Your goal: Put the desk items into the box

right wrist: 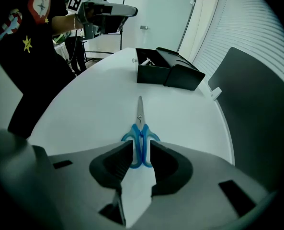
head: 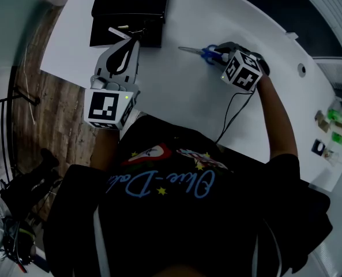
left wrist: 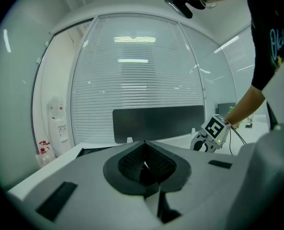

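My right gripper (right wrist: 141, 150) is tipped down over the scissors (right wrist: 140, 128). Its jaws are partly open, with a gap between them. The blue handles of the scissors sit right in that gap. I think the pads are not pressing on them yet, so the gripper is not holding anything.

The scissors lie flat on the white table (right wrist: 84, 109). Their long line runs straight away from my right gripper. The handles are the near end, under the jaws. The shiny blade is the far end, and it points away from the gripper. So the jaws stand one on each side of the long line, and I think that is a good way to pinch the handles.

The black box (right wrist: 168, 73) is farther out, past the tip of the blade and a little to the right of it. Its lid is open. It is well apart from the scissors.

My left gripper (left wrist: 144, 164) is closed with nothing in it. It is held up in the air, well away from the scissors, and closer to the box than my right one. My right gripper is the near one to the scissors, so I think this pick is its job.
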Demonstrator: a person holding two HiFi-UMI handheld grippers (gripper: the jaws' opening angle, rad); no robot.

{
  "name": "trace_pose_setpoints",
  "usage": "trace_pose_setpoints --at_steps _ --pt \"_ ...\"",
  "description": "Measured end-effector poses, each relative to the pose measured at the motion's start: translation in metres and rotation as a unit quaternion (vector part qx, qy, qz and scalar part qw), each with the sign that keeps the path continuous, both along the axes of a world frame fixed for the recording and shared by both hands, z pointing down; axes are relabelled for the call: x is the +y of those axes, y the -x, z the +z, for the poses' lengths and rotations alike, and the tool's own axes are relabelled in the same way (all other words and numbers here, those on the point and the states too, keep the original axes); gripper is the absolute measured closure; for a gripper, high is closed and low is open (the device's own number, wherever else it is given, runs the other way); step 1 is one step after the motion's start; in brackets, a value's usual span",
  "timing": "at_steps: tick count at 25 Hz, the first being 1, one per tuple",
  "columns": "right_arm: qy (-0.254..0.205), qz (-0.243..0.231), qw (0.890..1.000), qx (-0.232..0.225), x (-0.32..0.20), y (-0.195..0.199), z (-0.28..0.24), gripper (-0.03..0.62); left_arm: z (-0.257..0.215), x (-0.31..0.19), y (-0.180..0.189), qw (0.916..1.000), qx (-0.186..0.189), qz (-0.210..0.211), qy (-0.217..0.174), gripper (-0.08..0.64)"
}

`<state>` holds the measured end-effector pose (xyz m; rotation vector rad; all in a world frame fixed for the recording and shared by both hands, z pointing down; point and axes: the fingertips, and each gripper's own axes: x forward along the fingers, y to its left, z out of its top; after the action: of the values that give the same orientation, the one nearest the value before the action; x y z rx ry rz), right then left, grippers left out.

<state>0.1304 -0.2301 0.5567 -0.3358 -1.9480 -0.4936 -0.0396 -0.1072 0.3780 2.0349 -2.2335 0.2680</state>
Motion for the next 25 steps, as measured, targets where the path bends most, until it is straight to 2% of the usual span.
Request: trace_pose_setpoints --at_steps 9,19,25 --pt "0.013 -0.007 0.999 0.029 -0.001 -0.001 0.01 0.472 0.005 -0.005 0.002 0.9998 0.016 -0.005 0.006 0.554" --pt "0.035 -0.01 0.998 0.057 -0.002 0.0 0.015 0.471 0.007 -0.006 0.006 0.9998 0.018 -0.006 0.008 0.554" --pt "0.041 -0.026 0.995 0.092 0.001 -0.001 0.017 0.482 0.009 -0.009 0.007 0.9998 0.019 -0.004 0.01 0.554"
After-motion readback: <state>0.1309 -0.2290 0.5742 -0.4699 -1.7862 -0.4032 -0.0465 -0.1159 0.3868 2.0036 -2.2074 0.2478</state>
